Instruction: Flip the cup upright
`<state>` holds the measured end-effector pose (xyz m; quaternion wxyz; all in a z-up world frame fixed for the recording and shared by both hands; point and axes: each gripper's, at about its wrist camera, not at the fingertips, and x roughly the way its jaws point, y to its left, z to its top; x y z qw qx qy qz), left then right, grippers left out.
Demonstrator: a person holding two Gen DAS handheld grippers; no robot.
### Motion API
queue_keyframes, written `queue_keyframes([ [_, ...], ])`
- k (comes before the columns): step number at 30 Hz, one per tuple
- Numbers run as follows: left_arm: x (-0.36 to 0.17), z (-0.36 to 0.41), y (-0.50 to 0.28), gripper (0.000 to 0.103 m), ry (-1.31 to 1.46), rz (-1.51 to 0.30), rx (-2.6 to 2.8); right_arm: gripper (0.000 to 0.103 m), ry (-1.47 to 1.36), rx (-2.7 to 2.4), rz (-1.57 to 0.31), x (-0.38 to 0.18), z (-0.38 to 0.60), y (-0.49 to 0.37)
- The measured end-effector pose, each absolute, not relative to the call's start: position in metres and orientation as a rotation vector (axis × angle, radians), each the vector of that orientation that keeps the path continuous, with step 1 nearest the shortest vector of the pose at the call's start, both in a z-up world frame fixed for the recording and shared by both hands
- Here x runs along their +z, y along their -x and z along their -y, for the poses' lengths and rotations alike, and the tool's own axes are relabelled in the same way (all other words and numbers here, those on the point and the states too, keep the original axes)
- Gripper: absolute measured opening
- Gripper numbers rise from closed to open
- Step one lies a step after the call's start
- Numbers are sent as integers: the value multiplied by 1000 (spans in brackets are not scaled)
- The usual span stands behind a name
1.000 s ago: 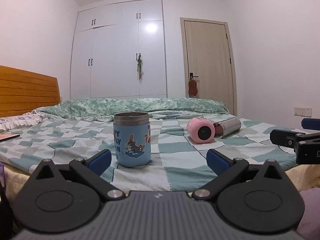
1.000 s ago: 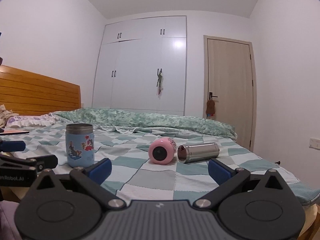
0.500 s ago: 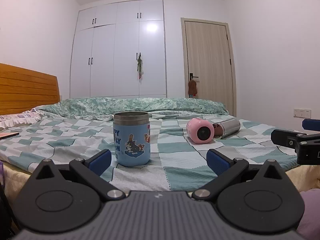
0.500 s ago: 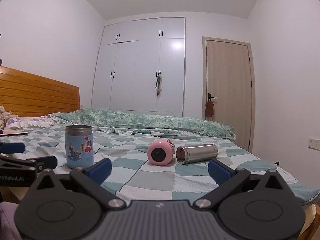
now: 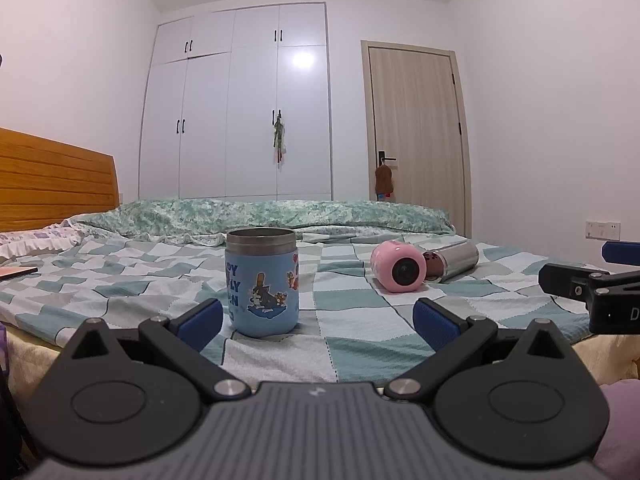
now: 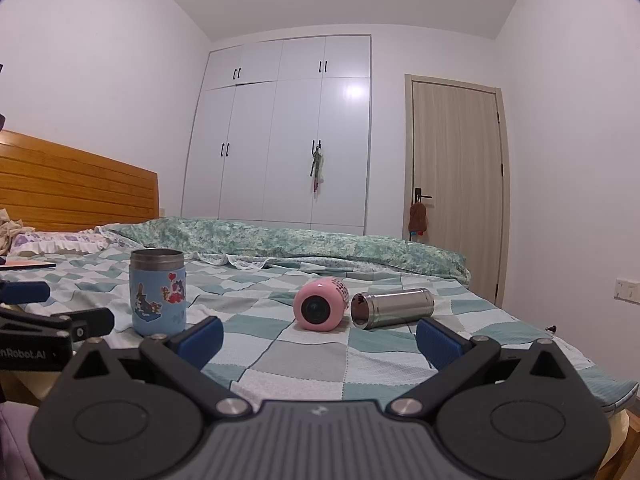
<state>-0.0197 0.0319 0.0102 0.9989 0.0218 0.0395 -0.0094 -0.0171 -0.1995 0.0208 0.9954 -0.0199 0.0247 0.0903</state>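
Barely anything's moved lately: both grippers, left gripper (image 5: 316,314) and right gripper (image 6: 320,336), stay wide open and empty, blue cup (image 5: 262,282) upright, pink cup (image 6: 320,306) and steel cup (image 6: 394,307) still on their sides.

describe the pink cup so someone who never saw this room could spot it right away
On the bed with the checked teal cover, three cups sit near the front edge. The pink cup lies on its side between the upright blue cup and the steel cup. It is the only pink one.
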Motion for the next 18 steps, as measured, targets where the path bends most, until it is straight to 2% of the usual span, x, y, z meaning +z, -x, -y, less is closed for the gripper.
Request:
queue_keyframes([
  [18, 10, -31, 22, 103, -42, -72, -24, 103, 39, 183, -48, 21, 201, 18],
])
